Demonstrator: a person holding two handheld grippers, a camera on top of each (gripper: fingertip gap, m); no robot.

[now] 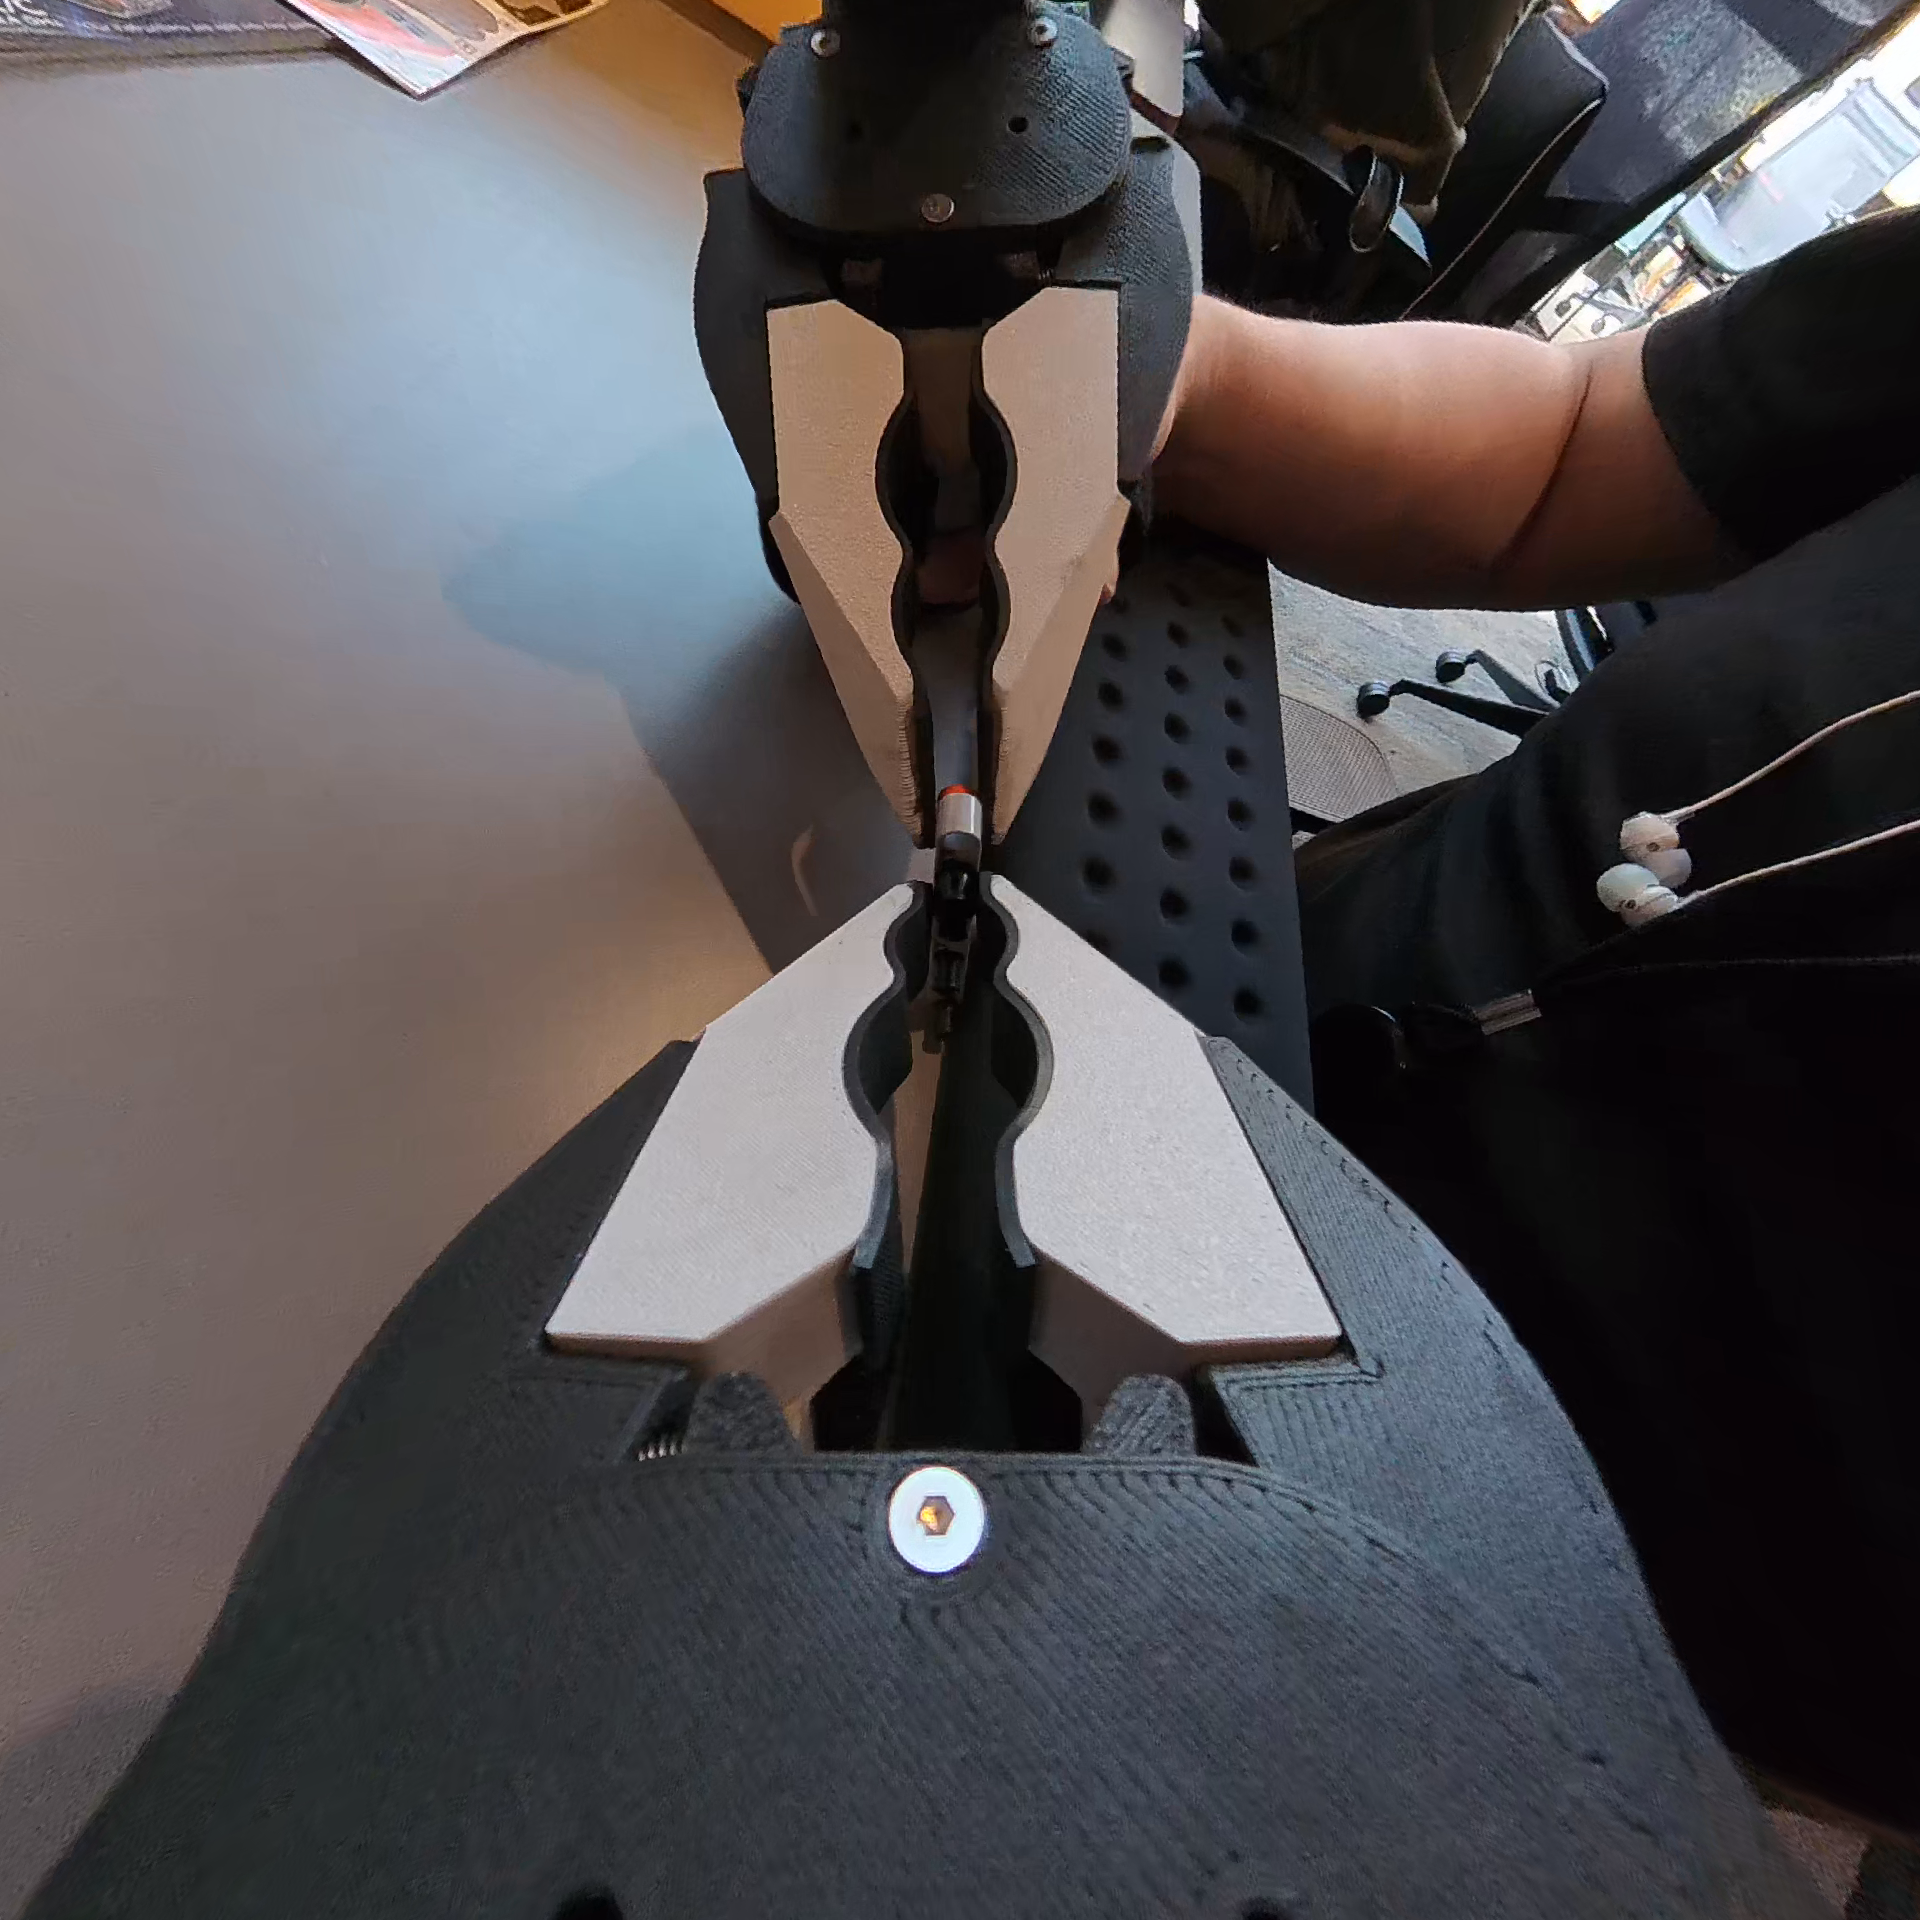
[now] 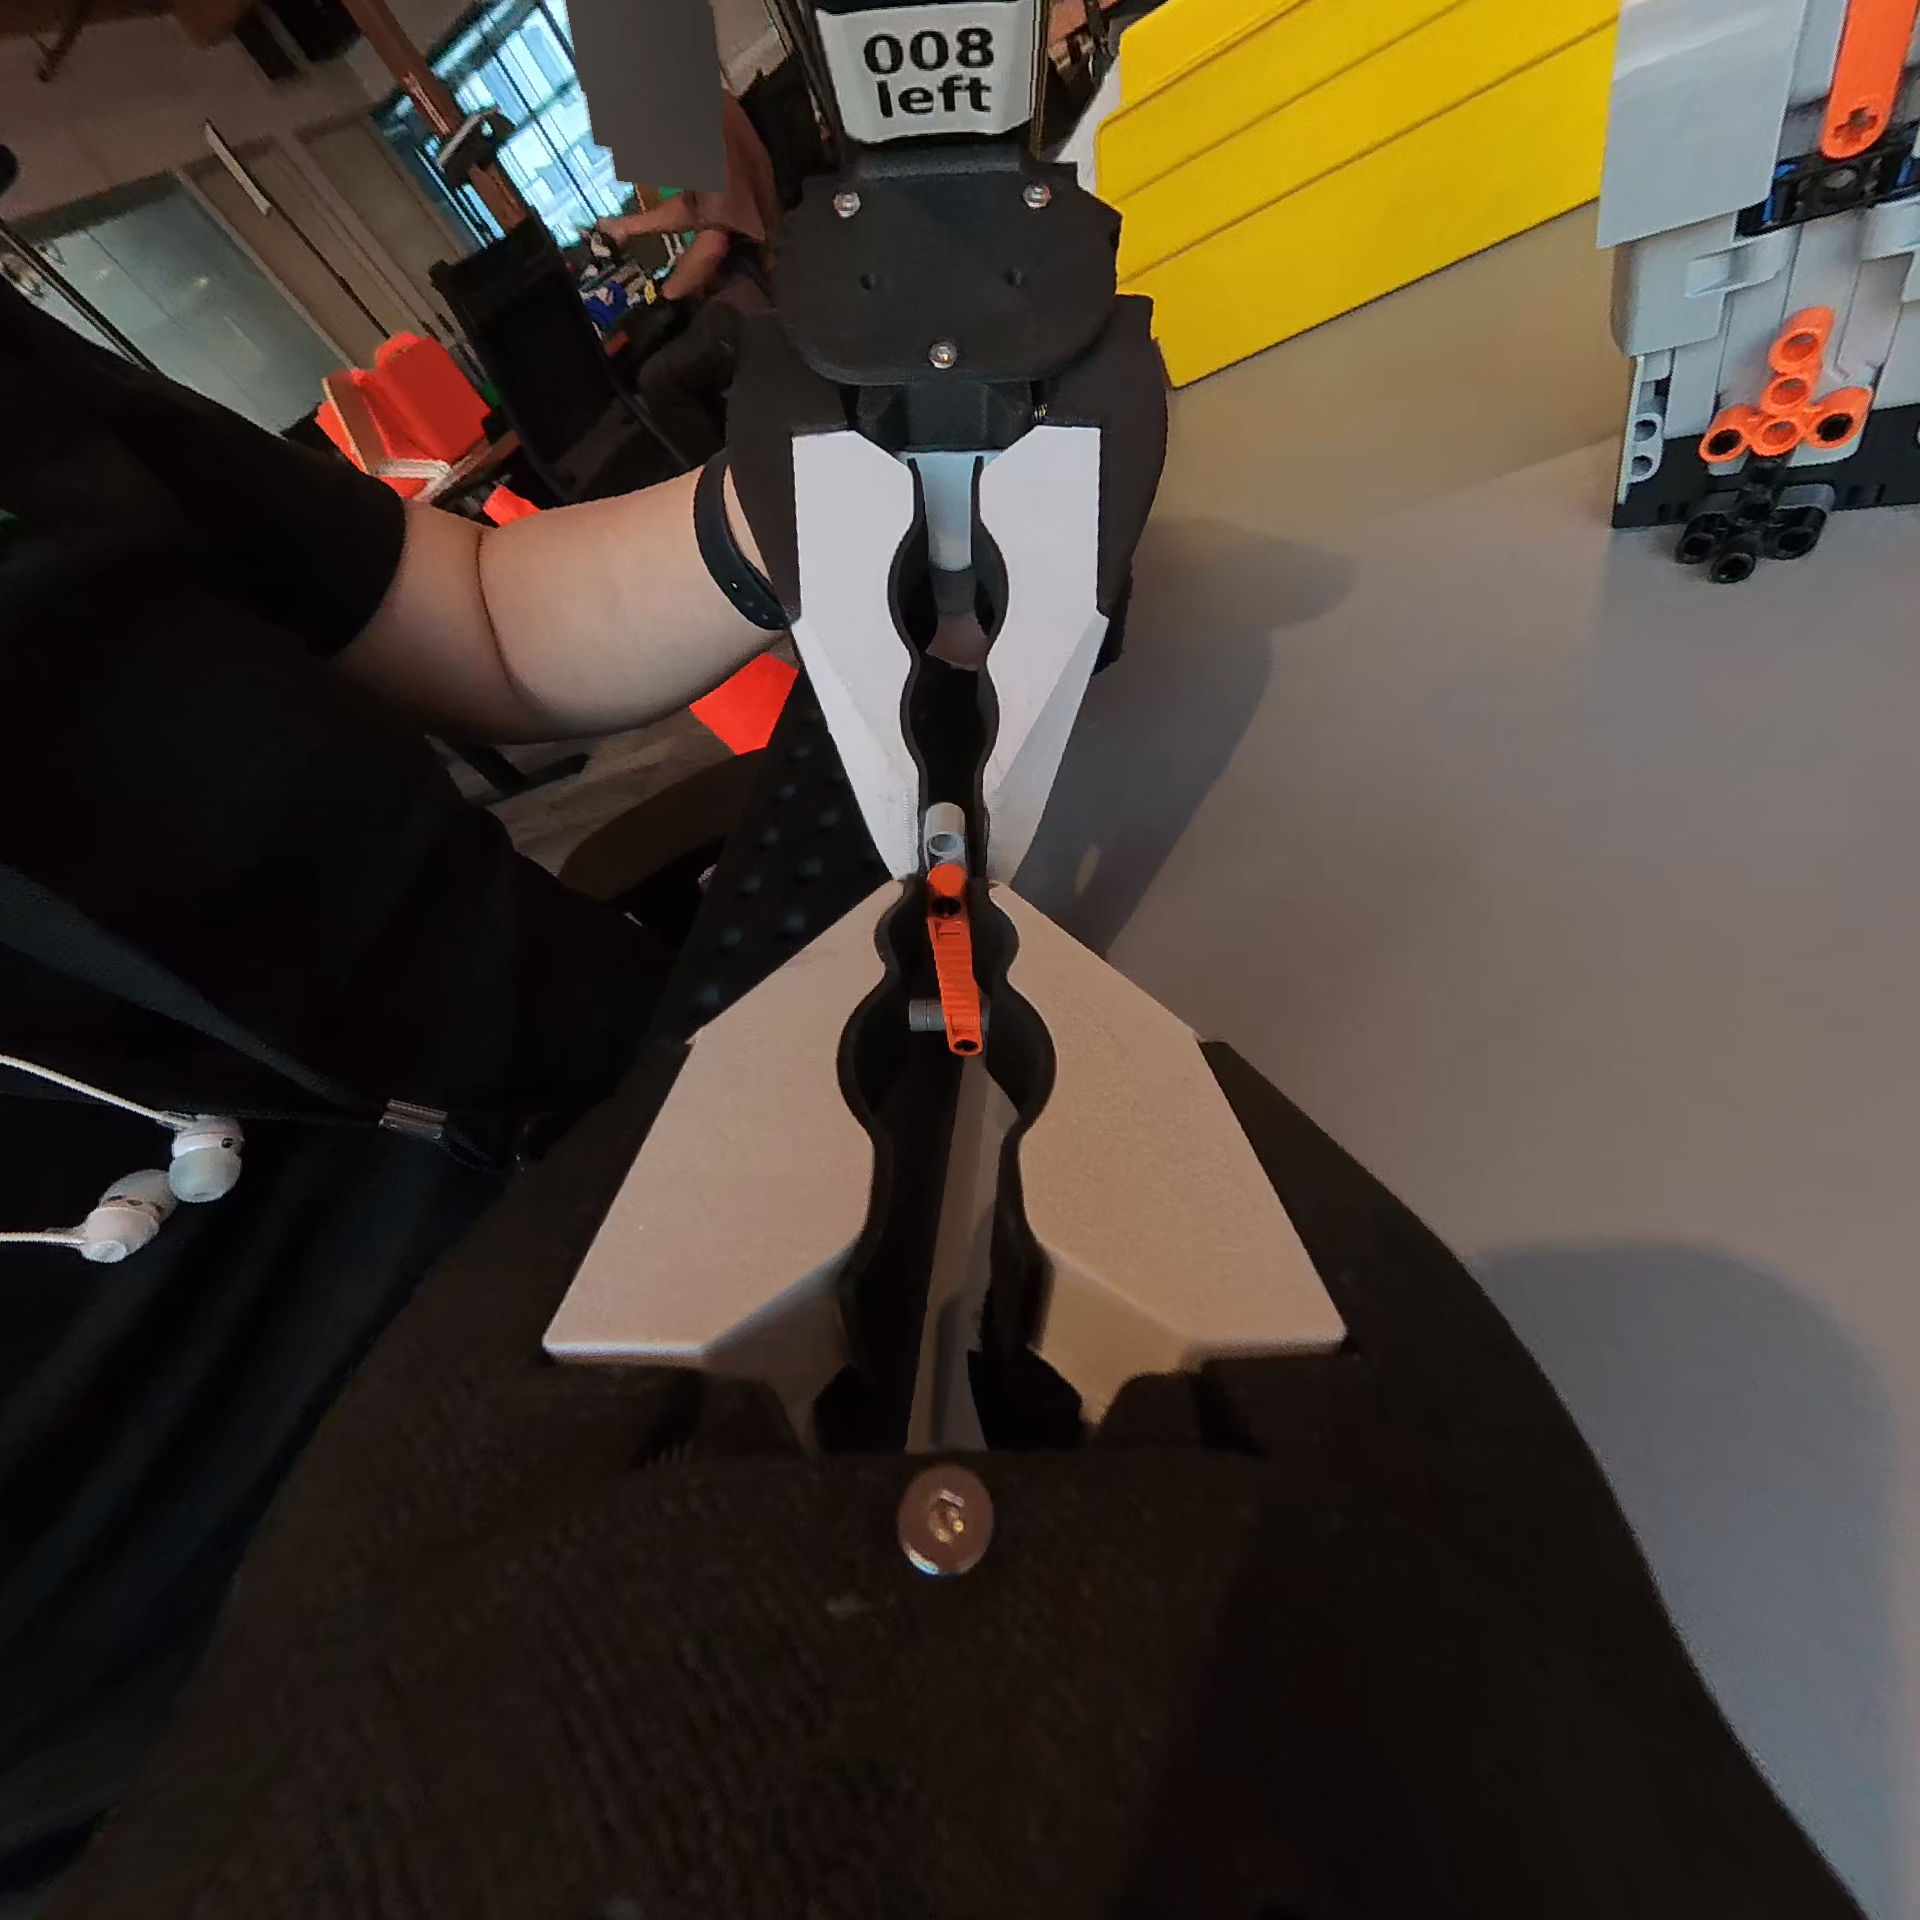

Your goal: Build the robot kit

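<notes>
The left gripper (image 1: 951, 894) is clamped on a black pin (image 1: 951, 935). Tip to tip with it, the right gripper (image 2: 951, 899) is clamped on an orange pin (image 2: 951, 971) meeting a grey sleeve (image 2: 943, 831), above the black pegboard (image 1: 1184, 790) at the near table (image 2: 1558, 935) edge. Yellow bins (image 2: 1351, 177) sit far right; I cannot tell their contents.

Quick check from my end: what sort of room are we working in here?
Probably an office or lab workspace. A plain grey desk carries a building-brick model with orange parts, yellow bins stand behind it, and rolling office chairs sit beyond the desk edge.
</notes>
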